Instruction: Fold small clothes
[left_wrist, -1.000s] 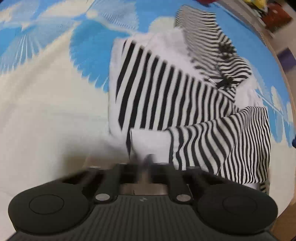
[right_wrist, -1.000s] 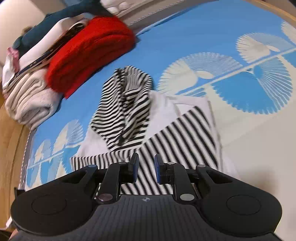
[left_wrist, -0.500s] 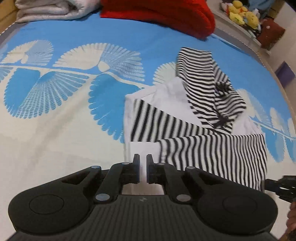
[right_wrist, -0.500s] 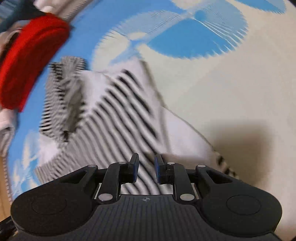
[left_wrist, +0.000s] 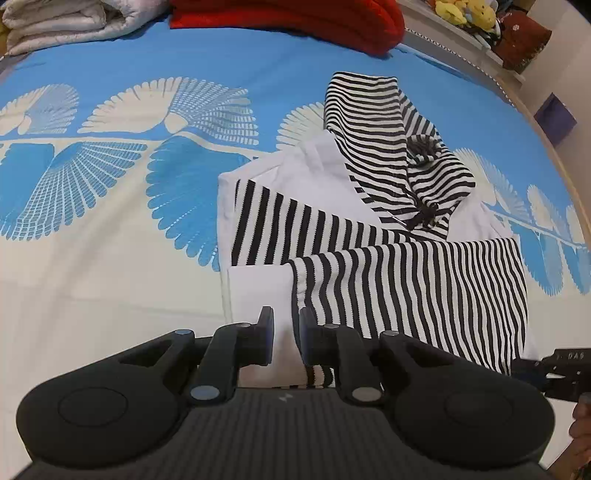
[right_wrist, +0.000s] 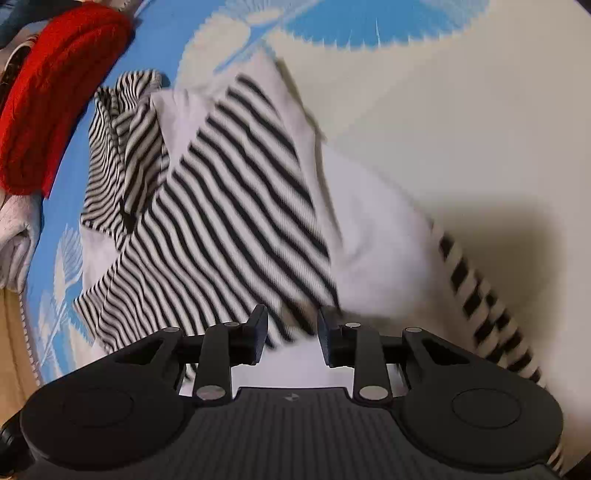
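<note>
on the blue patterned bed (left_wrist: 110, 229) the striped hoodie (left_wrist: 369, 258) has both sleeves folded in; body fold remains. left tongs (left_wrist: 286, 341) and right tongs (right_wrist: 291, 334) are opening, grasping nothing.

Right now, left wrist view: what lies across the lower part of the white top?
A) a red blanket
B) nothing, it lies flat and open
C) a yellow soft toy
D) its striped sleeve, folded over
D: the striped sleeve is folded across the white top, below the striped hood; the red blanket sits far off at the head of the bed.
</note>
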